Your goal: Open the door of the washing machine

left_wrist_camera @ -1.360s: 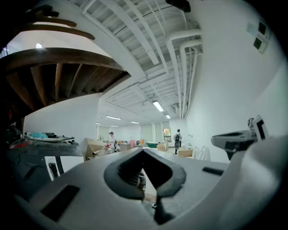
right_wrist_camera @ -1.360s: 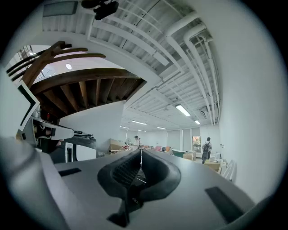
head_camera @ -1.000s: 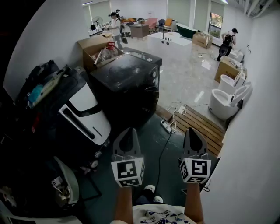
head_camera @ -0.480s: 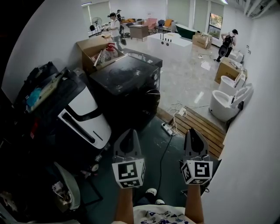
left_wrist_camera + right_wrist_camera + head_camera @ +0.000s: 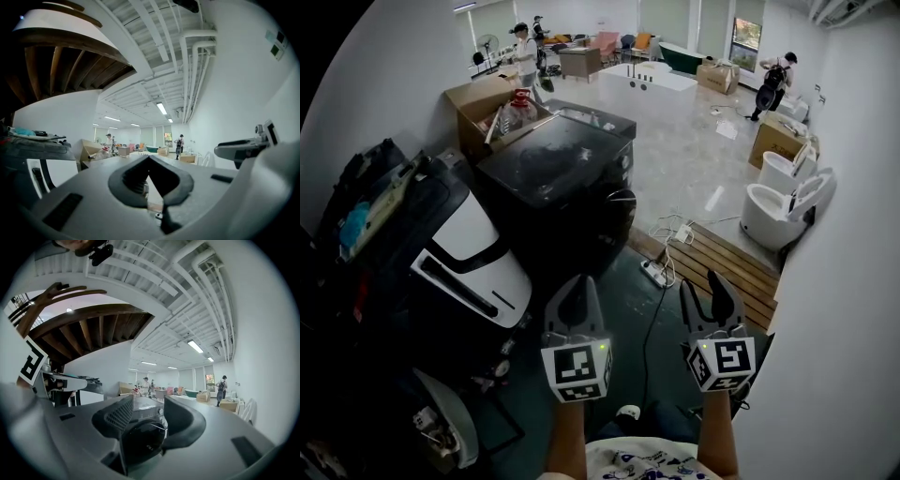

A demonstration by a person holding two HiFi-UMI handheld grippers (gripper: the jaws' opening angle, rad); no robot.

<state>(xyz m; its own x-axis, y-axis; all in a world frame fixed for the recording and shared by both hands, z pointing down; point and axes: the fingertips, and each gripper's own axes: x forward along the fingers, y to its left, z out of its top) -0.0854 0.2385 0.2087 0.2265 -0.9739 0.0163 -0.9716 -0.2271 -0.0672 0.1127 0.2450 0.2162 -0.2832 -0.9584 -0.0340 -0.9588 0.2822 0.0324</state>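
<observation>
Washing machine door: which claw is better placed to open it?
Likely right. The right claw has just been opening, empty, and its view frames the door between its jaws. The left claw is shut.

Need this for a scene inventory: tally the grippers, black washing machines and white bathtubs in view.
grippers: 2, the left gripper and the right gripper
black washing machine: 1
white bathtub: 1
Total: 4
</observation>
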